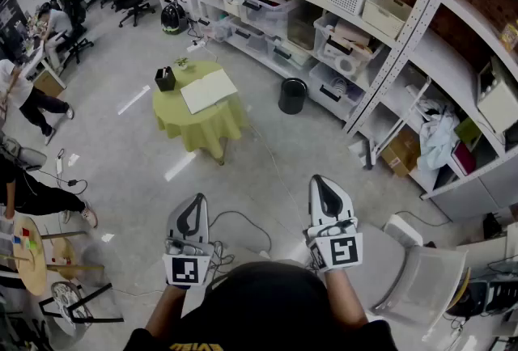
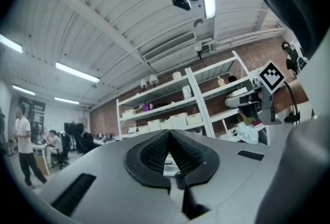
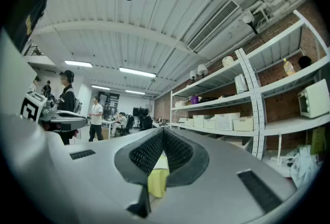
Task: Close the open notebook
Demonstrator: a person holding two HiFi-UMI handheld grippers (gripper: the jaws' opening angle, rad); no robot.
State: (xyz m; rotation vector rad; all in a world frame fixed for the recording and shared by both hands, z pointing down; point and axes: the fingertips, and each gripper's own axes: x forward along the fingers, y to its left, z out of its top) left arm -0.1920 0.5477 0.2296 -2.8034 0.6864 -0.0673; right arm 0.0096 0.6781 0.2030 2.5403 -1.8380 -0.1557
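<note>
**Both grippers shut and level, notebook still open across the room**

Left gripper (image 1: 197, 198) and right gripper (image 1: 318, 180) are held side by side at the 6 o'clock edge of the head view, both pointing level toward 12. Each gripper view shows the ribbed pads meeting at the tips, so both are closed w/ nothing clamped. Low in the right one's gap, only a far yellow-green patch shows through. A marker cube sits at the back of each, near the person's wrists.

Floor is bare grey concrete. Long white shelving (image 1: 380, 34) w/ bins and boxes runs from 12 to 3 o'clock against a brick wall. A round table (image 1: 198, 127) under a yellow-green cloth stands at approx 11 o'clock from the grippers, well apart from them. The notebook (image 1: 208, 90) lies open on it, pages up, toward the table's 1 o'clock side. A black box (image 1: 165, 79) sits at the table's 10 o'clock. A black bin (image 1: 293, 95) stands on the floor at the table's 3 o'clock. A person (image 1: 32, 103) stands at the 9 o'clock edge.

Count: 2 grippers, 1 notebook, 1 table, 1 box, 1 bin.
</note>
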